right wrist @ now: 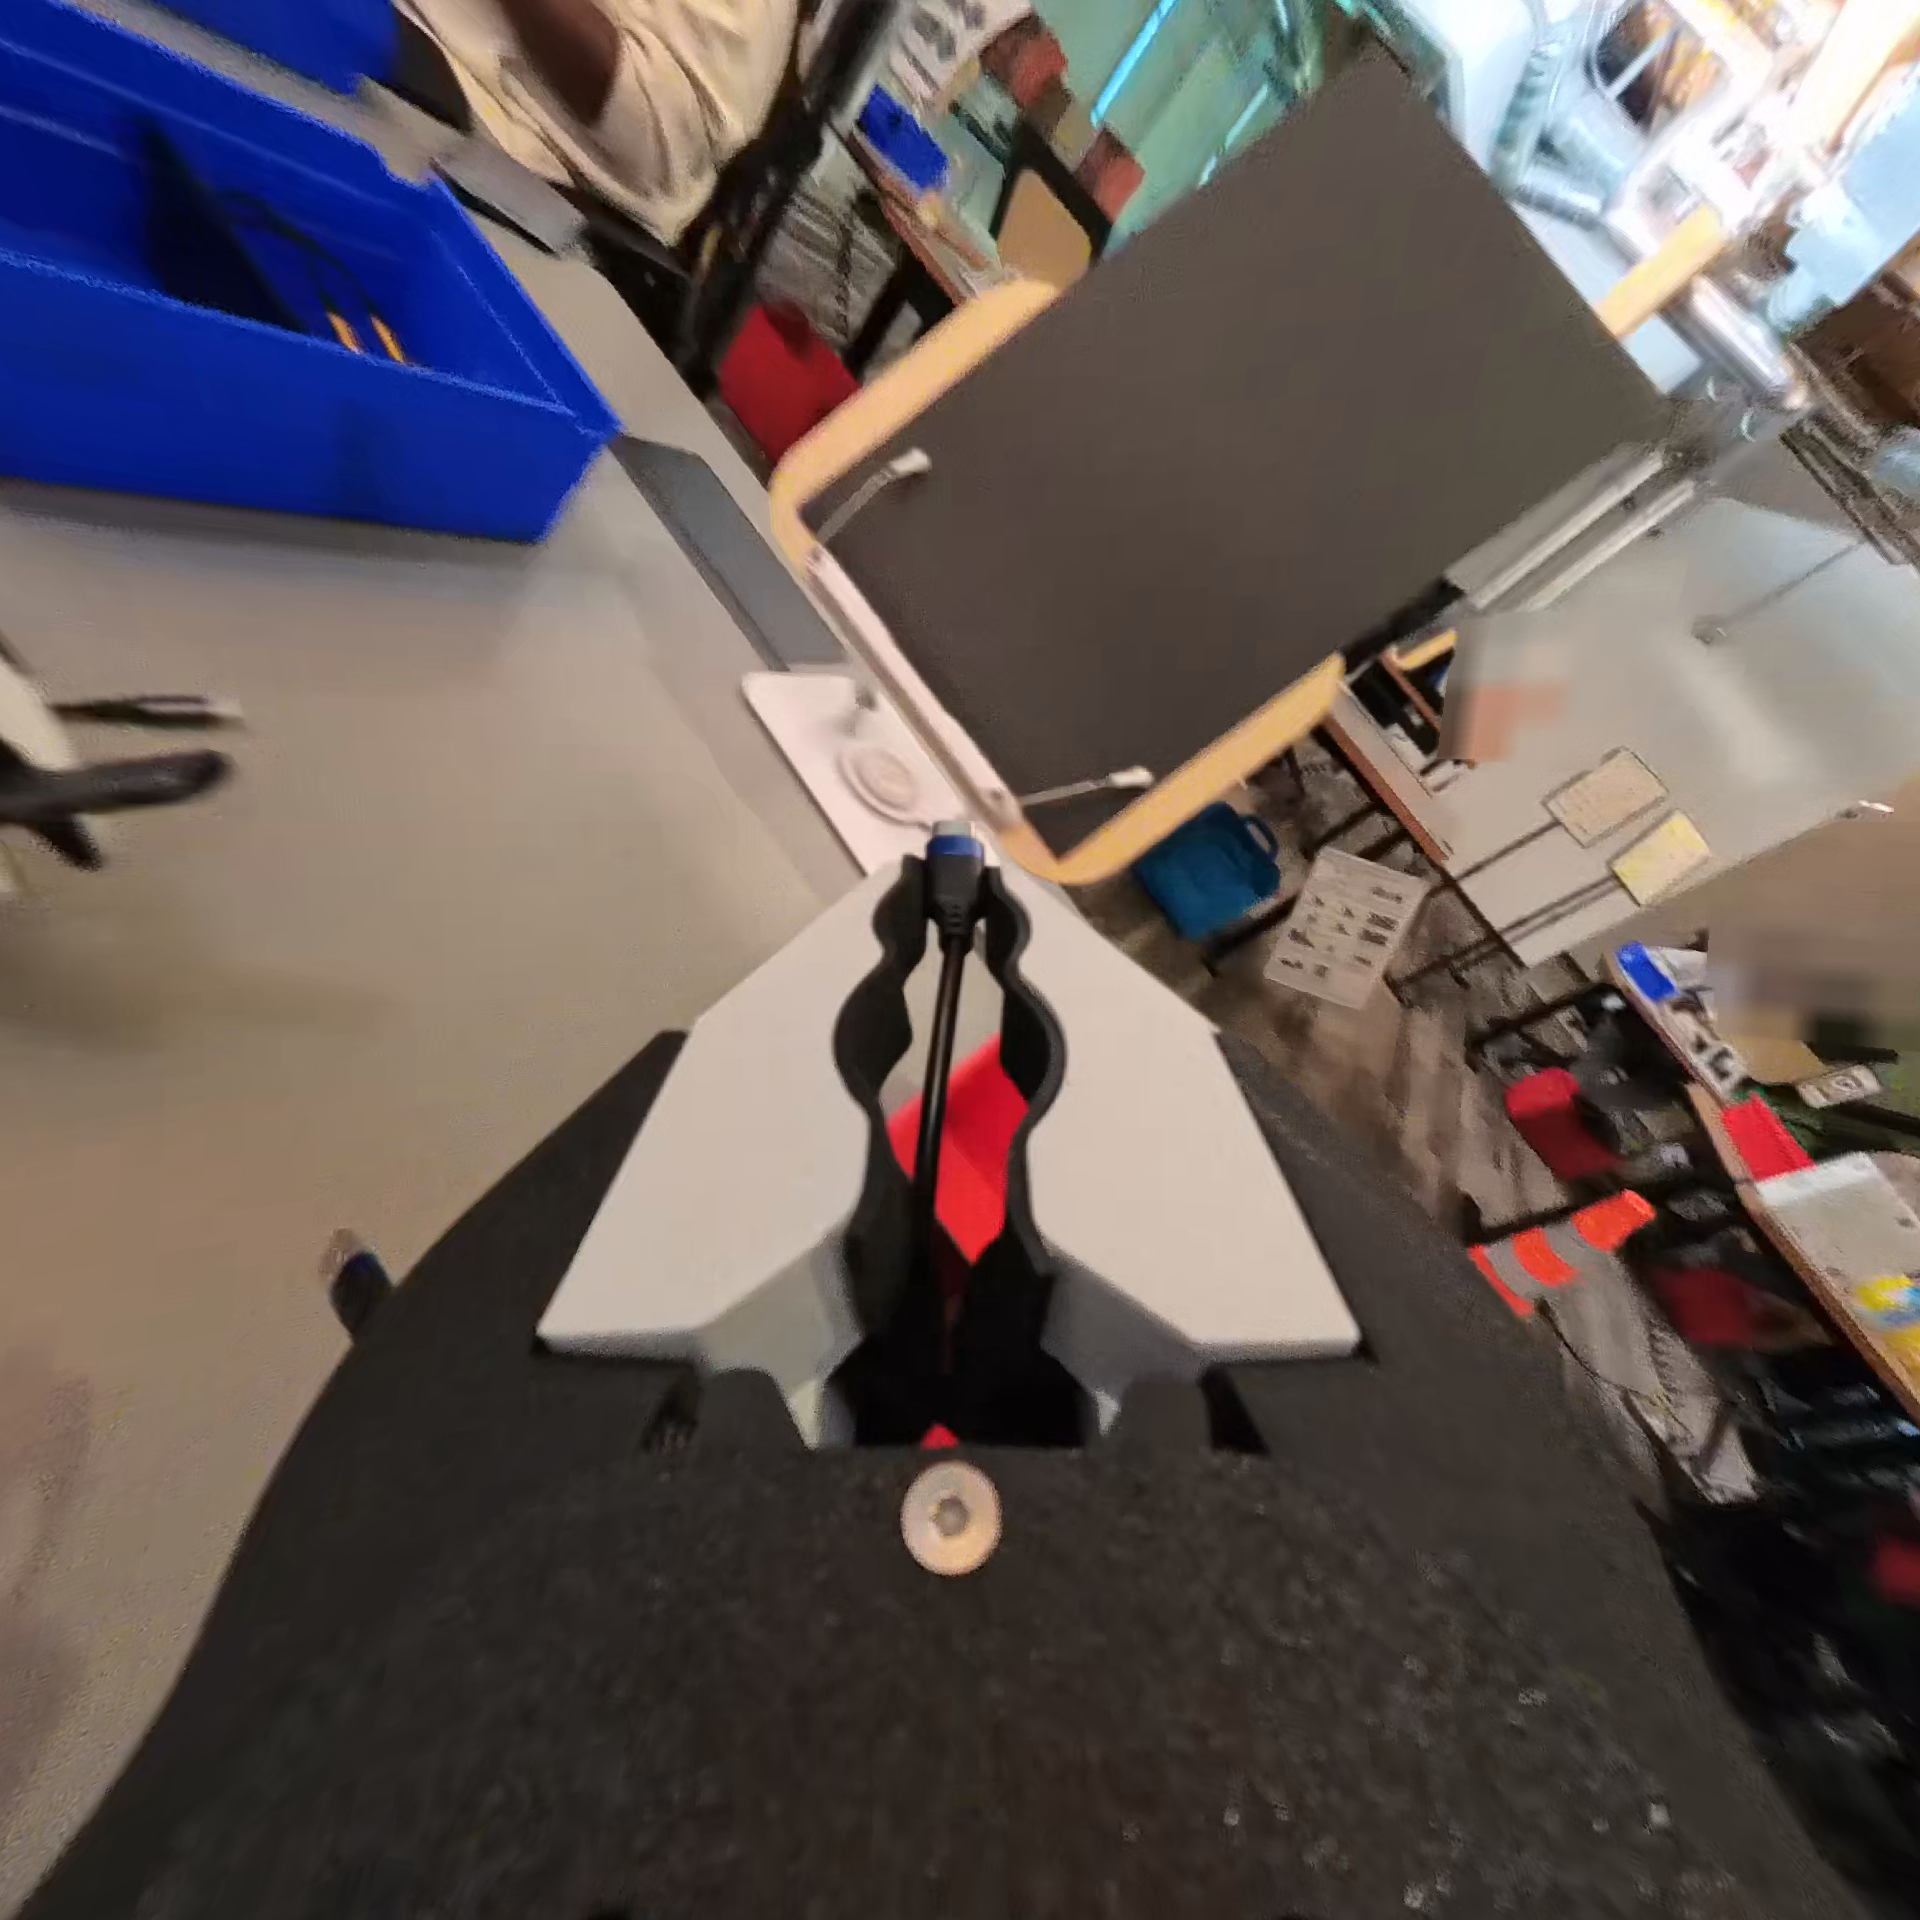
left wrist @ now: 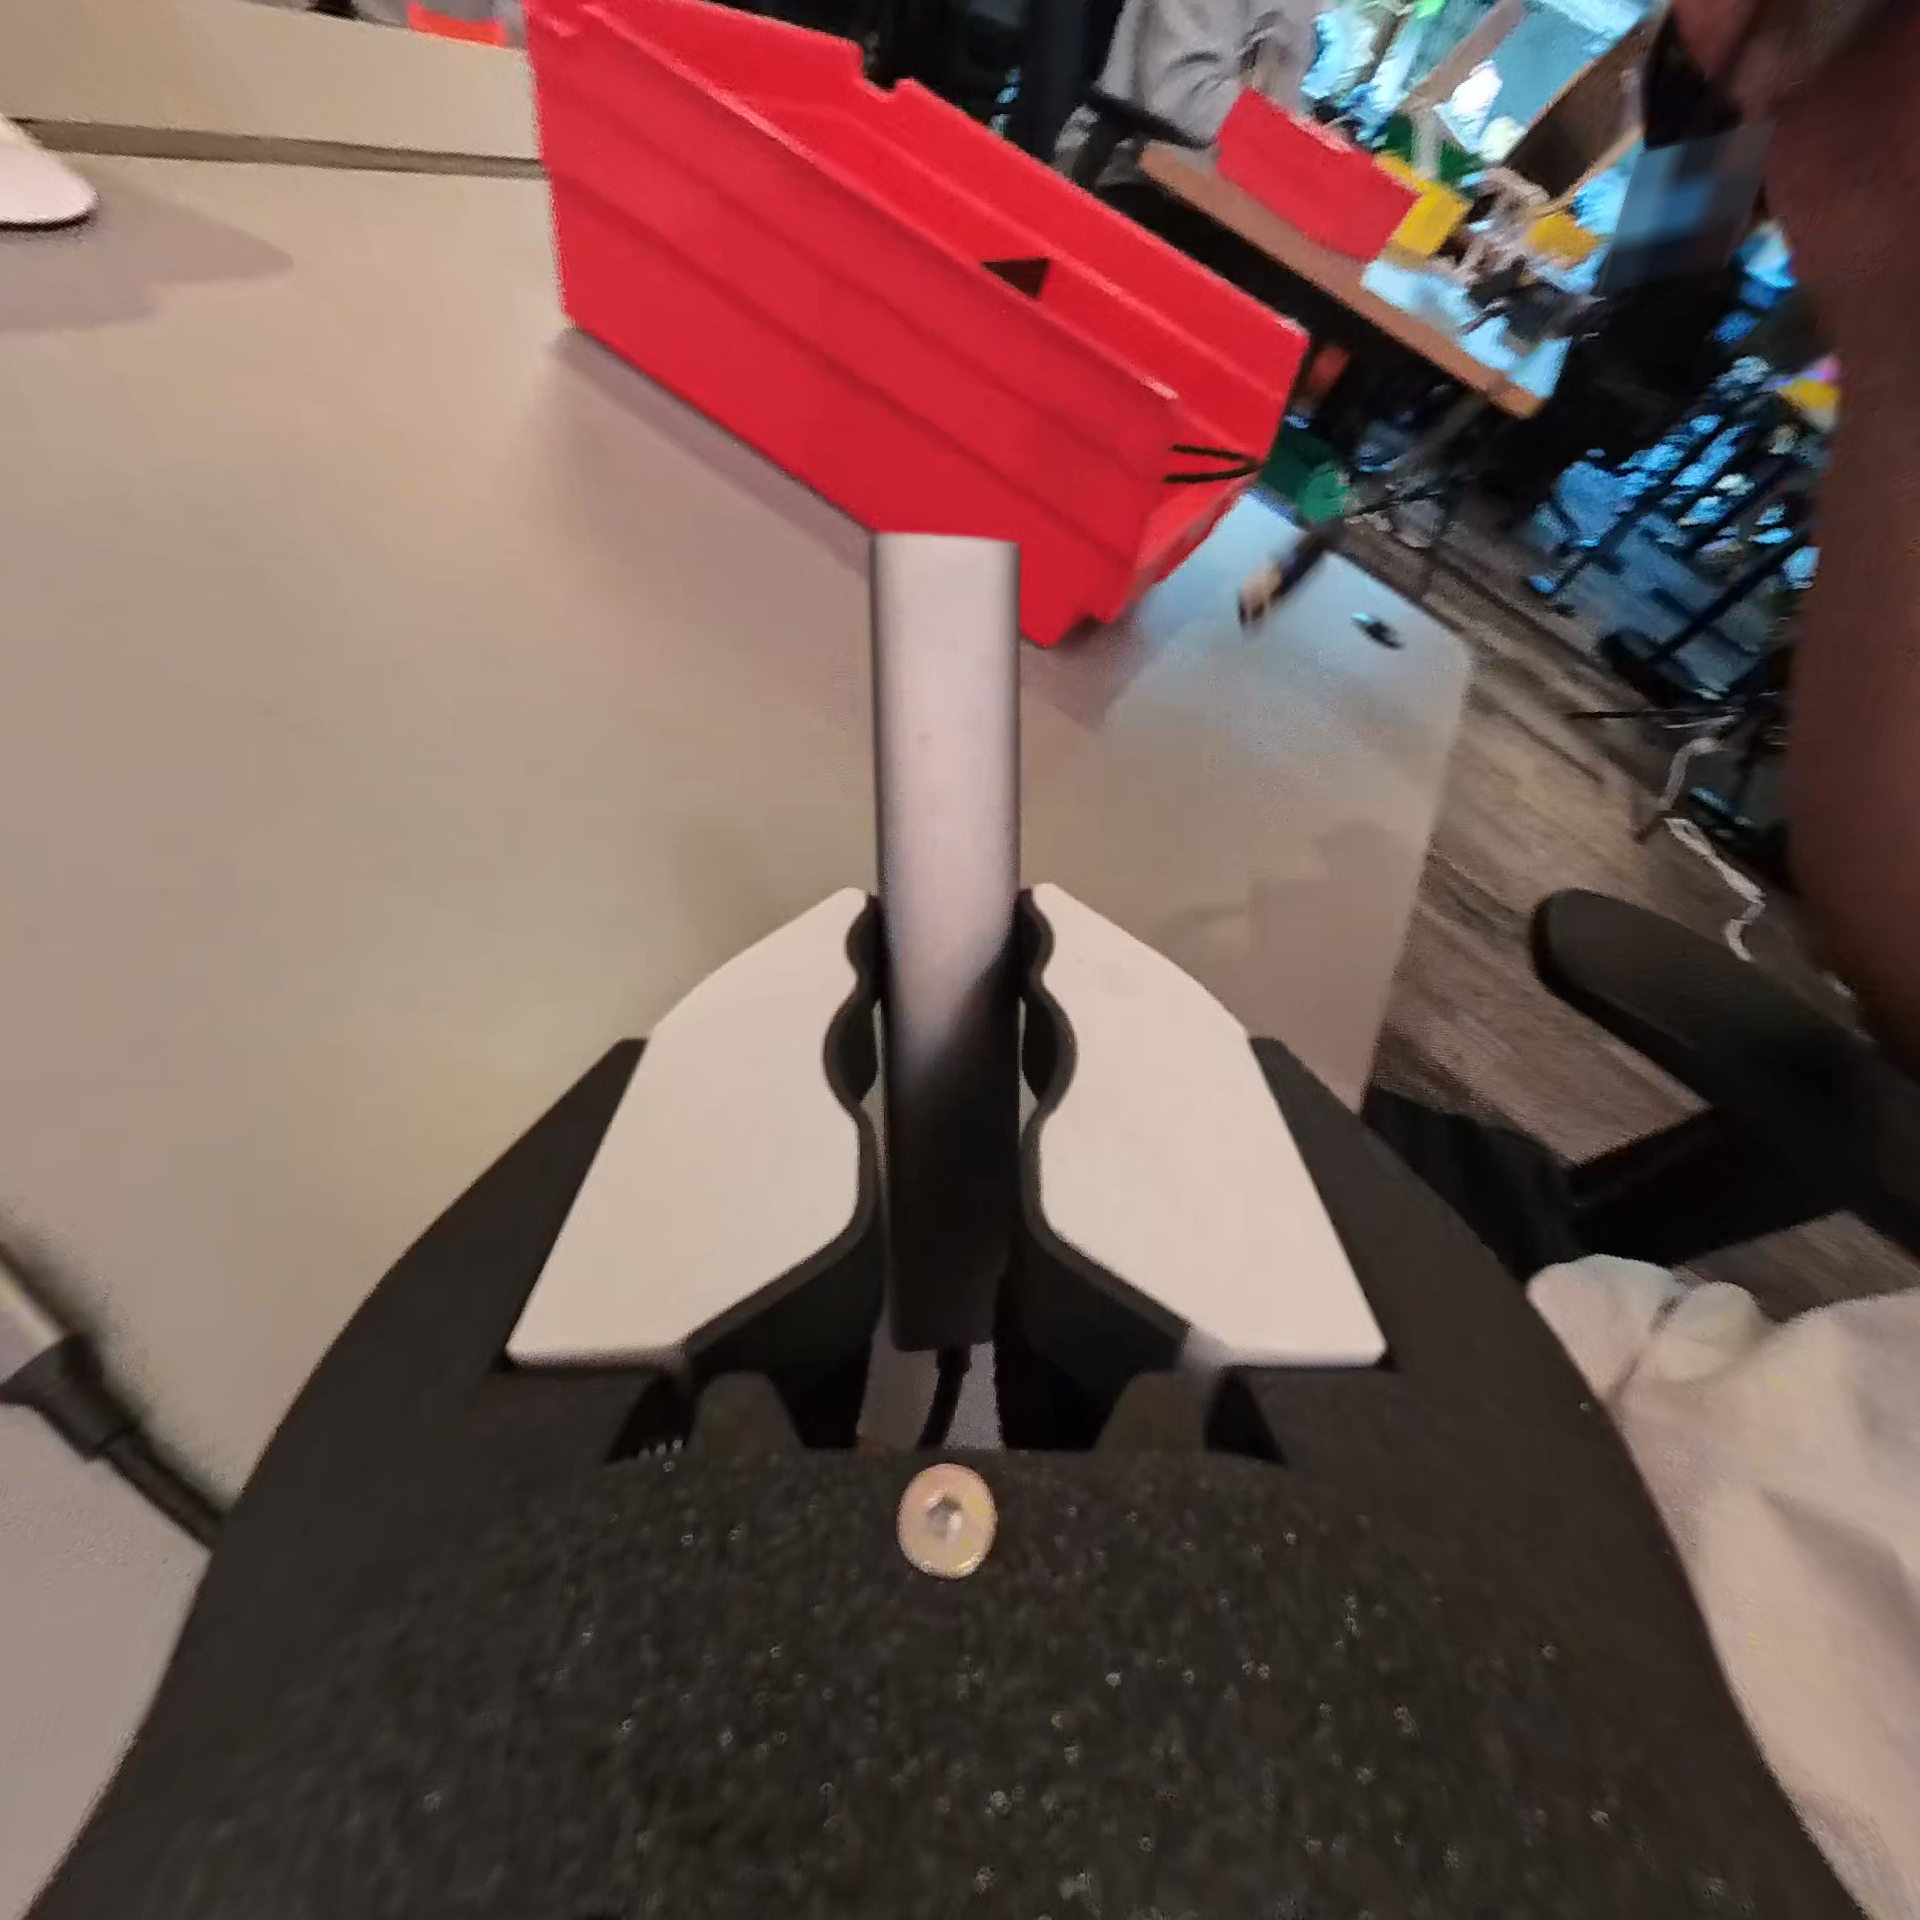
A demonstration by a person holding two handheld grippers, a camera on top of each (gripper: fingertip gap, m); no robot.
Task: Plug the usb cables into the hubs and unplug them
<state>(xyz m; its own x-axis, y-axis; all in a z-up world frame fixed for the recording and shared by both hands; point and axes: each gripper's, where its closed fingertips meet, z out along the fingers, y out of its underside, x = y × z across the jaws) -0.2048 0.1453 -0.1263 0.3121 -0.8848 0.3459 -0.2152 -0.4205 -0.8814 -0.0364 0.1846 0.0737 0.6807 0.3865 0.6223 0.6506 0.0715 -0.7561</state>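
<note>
two grippers are at work above a pale grey table, and we see each from its own wrist camera. our left gripper is clamped on a long grey metal hub, which stands straight out between the two white fingers with their wavy black pads pressed to its sides. a thin black lead leaves the hub's near end, down by the gripper's body. the hub's far end points toward a red bin that sits on the table beyond it, tilted in this view. off to the red bin's right the table ends and a cluttered room floor shows; a black chair arm and a white sleeve lie nearer to us on that side.

our right gripper pinches a usb cable plug, black with a blue collar and a metal tip, right at the fingertips; its black cable runs back through the gap between the pads. a blue bin rests on the table far left of the plug. just beyond the plug is a dark panel with a light wooden rim, and below it a blurred floor. everything here is softened by motion blur.
</note>
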